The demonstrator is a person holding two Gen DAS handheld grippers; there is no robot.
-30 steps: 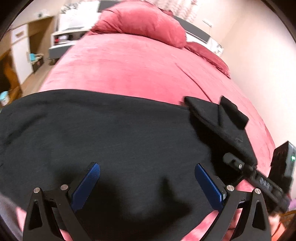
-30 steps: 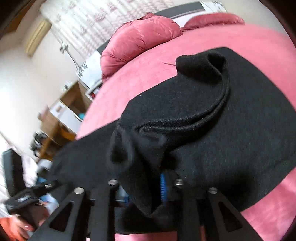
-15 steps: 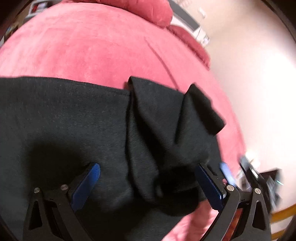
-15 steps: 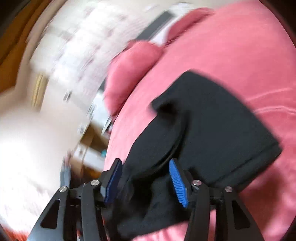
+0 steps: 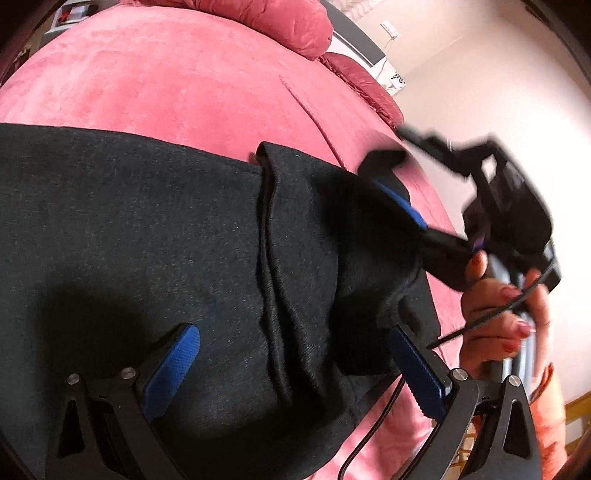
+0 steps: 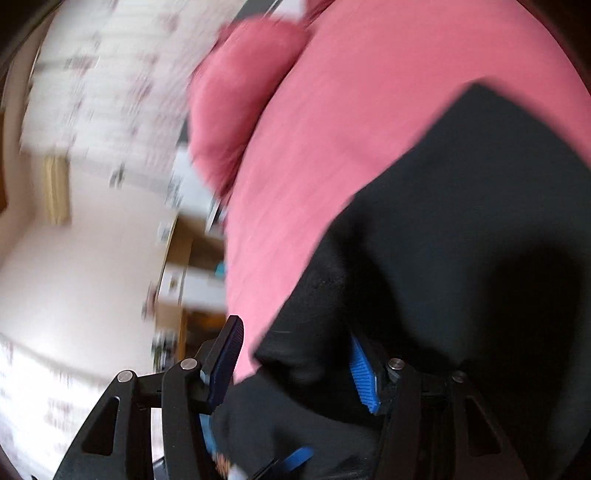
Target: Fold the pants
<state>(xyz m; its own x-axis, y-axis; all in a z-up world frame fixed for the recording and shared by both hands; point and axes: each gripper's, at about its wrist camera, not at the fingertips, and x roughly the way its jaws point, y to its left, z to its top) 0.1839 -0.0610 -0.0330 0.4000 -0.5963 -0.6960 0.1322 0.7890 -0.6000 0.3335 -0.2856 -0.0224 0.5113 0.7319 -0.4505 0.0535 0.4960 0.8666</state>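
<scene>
Black pants [image 5: 147, 229] lie spread flat on the pink bed [image 5: 177, 81], covering most of its near side; one end is folded back over the main panel, its edge forming a ridge [image 5: 269, 258] of stacked layers that runs from the far hem toward the camera; the doubled part sits to the right of that ridge and reaches the bed's right edge.

Left hand-held gripper [image 5: 295, 373] hangs over the pants with jaws spread wide; blue pads [image 5: 173, 365] stand apart, one on either side of the ridge; nothing pinched; cannot tell whether the tips touch the fabric.

Right hand-held gripper [image 5: 391, 177] comes in from the right in the left wrist view, blurred; a hand [image 5: 498, 317] with painted nails holds its grip, and a thin black cable [image 5: 480, 325] crosses the fingers. In its own view, the right hand-held gripper [image 6: 295, 362] has jaws parted about halfway; a lump of black cloth sits between the pads, against the right blue pad [image 6: 364, 376], with a gap to the left one; not clamped.

Further out: pink pillows [image 5: 295, 22] at the head of the bed; pale wall to the right; right wrist view is motion-smeared, showing a curtain [image 6: 110, 92] and wooden furniture [image 6: 188, 266] to the left of the bed.
</scene>
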